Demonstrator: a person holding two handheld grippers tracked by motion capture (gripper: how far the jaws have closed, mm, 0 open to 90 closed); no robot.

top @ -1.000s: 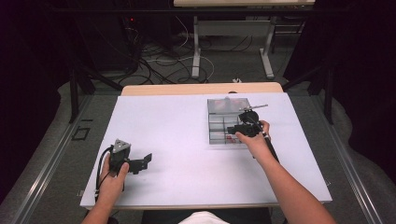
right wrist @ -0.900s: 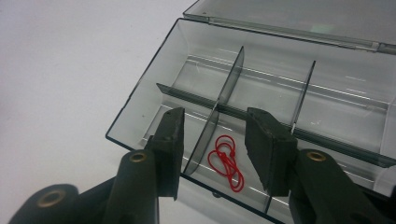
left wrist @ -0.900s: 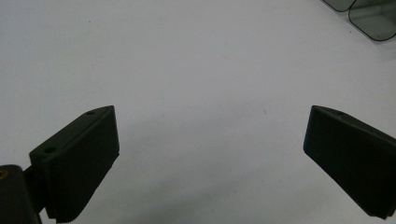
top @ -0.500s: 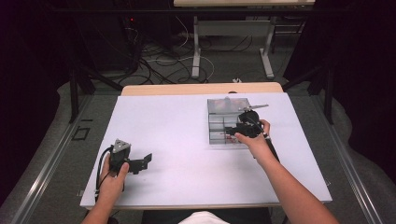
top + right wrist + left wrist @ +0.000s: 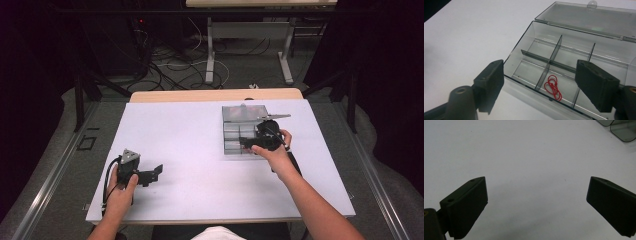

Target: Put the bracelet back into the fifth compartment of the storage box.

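Observation:
A clear plastic compartment box [image 5: 235,131] stands on the right half of the white table with its lid [image 5: 594,17] swung open. Dividers split the box [image 5: 541,46] into several cells. A thin red looped cord [image 5: 552,87] lies in one near cell. My right gripper [image 5: 248,143] hovers over the box's near edge, and its view shows it [image 5: 540,63] open with nothing between the jaws. My left gripper [image 5: 156,173] rests low on the table's left front. It [image 5: 536,180] is open wide over bare white surface.
The white table [image 5: 190,130] ends in a wooden strip at the far edge. Rounded clear plastic corners [image 5: 624,130] show at the top right of the left gripper view. Cables and table legs [image 5: 210,55] lie on the floor beyond. Dark curtains flank both sides.

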